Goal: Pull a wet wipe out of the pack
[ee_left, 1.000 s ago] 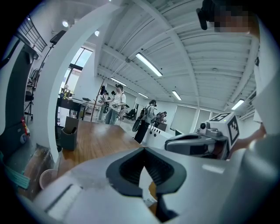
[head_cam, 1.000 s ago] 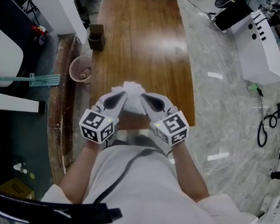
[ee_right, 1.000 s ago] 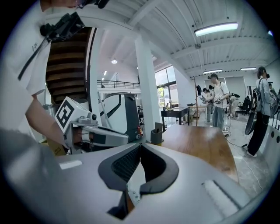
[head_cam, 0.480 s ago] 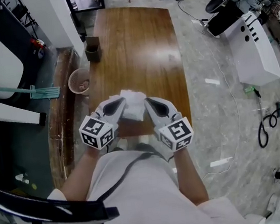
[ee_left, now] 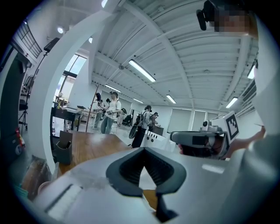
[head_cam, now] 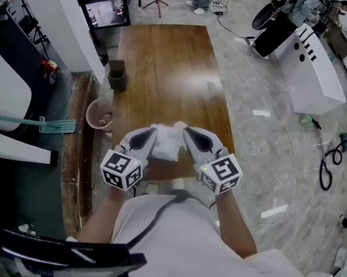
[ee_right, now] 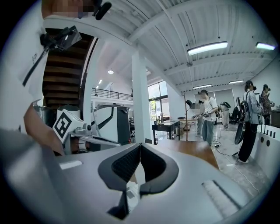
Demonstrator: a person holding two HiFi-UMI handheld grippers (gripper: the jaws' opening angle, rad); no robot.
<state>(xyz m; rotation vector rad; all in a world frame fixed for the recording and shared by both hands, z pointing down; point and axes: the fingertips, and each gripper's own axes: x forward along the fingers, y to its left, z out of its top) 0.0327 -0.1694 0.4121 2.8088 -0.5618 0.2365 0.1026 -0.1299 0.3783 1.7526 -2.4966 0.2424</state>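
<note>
- round pale bin (head_cam: 100, 115): on the floor, ahead and to the left of the left gripper; contents unclear.
- dark brown square container (head_cam: 116, 74): stands on the long brown wooden table (head_cam: 170, 60), well ahead of the left gripper.
- left marker cube (head_cam: 122, 169): printed with black-and-white square patterns.
- left gripper (head_cam: 153, 132): grey-white, jaws closed together, pinching the wipe's left edge.
- white crumpled wet wipe (head_cam: 168, 143): held between the two gripper tips and touching both, over the table's near end. it runs side to side from one gripper to the other, with the loose part bunched and sagging toward the person. soft, creased, plain white.
- right gripper (head_cam: 182, 129): jaws closed together on the wipe's right edge; a white fold shows behind its tips.
- right marker cube (head_cam: 220, 173): same square patterns.
</note>
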